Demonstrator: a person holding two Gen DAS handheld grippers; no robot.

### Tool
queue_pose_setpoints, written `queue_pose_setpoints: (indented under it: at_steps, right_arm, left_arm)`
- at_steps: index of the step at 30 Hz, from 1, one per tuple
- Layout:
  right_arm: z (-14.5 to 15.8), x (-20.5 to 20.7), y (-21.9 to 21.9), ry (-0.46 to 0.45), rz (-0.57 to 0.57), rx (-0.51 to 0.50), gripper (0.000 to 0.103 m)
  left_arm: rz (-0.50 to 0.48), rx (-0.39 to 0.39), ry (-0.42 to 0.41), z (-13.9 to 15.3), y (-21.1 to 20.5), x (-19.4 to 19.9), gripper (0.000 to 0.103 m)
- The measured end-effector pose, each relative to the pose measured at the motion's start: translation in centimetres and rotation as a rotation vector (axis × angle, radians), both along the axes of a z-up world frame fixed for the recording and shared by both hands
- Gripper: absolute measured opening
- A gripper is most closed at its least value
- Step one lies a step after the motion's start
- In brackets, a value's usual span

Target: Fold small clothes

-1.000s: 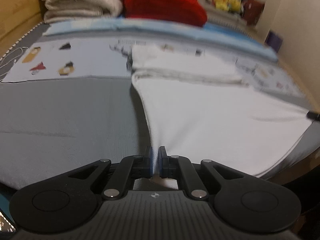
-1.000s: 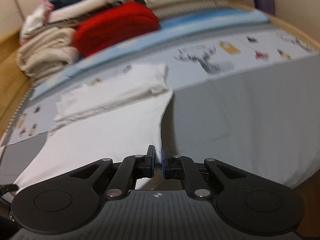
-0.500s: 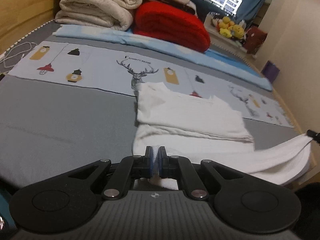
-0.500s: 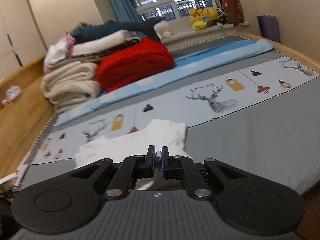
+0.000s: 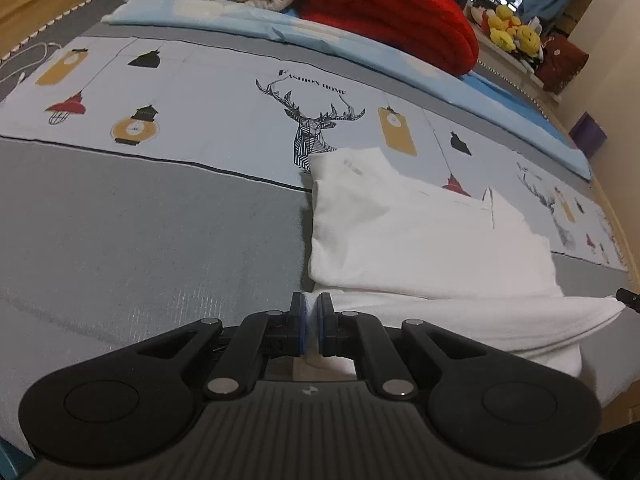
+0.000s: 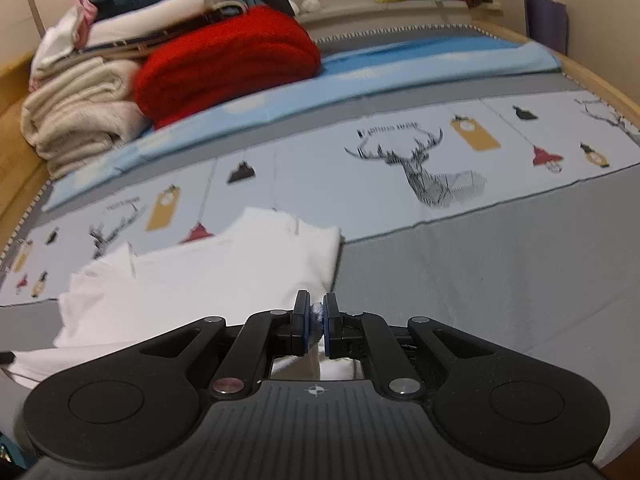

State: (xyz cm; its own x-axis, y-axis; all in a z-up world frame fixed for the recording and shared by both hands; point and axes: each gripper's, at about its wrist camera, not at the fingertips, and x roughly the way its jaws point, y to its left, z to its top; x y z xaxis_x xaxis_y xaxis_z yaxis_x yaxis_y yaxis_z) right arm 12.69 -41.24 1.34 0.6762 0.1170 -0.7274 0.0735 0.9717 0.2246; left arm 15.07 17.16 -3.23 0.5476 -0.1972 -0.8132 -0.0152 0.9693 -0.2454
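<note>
Now | white garment (image 5: 424, 240) hem carried forward over folded part | both grippers' fingers (image 5: 297, 312) clamped on it

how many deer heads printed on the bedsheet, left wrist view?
2: one deer head just beyond the white garment, another, fainter, near the sheet's right edge. More may be hidden under the garment.

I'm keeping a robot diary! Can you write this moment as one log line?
step: folding white shirt | left tongs: shut on hem | right tongs: shut on hem | surface: bed
</note>
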Motion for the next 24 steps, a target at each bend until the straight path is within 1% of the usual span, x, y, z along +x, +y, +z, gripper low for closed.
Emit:
queue_pose_setpoints:
  at_steps: [2,4,6,9,12,15,18,21,22,23,24]
  right_arm:
    - [-1.3,0.1,-0.2,0.015,-0.025,0.021,0.005]
    - [-2.3,0.8,-0.6,0.061,-0.063,0.043,0.005]
    - [-2.2,1.4,-0.4,0.046,-0.075,0.064,0.005]
    - [-2.3,1.8,0.2,0.036,-0.062,0.03,0.006]
    - [-2.4,1.8,0.4,0.043,-0.055,0.023,0.006]
    - [-2.3,1.6,0.1,0.034,-0.058,0.029,0.007]
    - [-1.9,1.1,-0.3,0.013,-0.104,-0.004,0.009]
    - [-1.3,0.2,-1.6,-0.018,-0.145,0.015,0.014]
    - [-1.3,0.0,-1.9,-0.021,-0.151,0.01,0.015]
    - [-1.3,-0.2,-2.1,-0.018,-0.148,0.004,0.016]
    - [-1.5,-0.4,-2.3,-0.006,-0.137,-0.001,0.016]
  left_arm:
    - [0.003,-0.002,0.02,-0.6,0.0,0.3,0.006]
    - [0.016,-0.01,0.031,-0.9,0.3,0.6,0.006]
    - [0.024,-0.019,0.037,-1.1,0.4,0.8,0.006]
    - [0.037,-0.03,0.04,-1.1,0.3,0.6,0.007]
    - [0.048,-0.042,0.03,-1.0,0.4,0.4,0.008]
    - [0.082,-0.041,0.017,-0.7,1.1,0.1,0.008]
    - [0.124,-0.068,0.013,-0.5,2.6,-0.4,0.008]
    - [0.14,-0.067,0.019,-0.4,3.8,-0.9,0.009]
    - [0.135,-0.062,0.029,-0.5,4.0,-1.0,0.014]
    - [0.129,-0.055,0.043,-0.7,4.1,-1.1,0.023]
    - [0.121,-0.047,0.061,-0.9,4.1,-1.2,0.027]
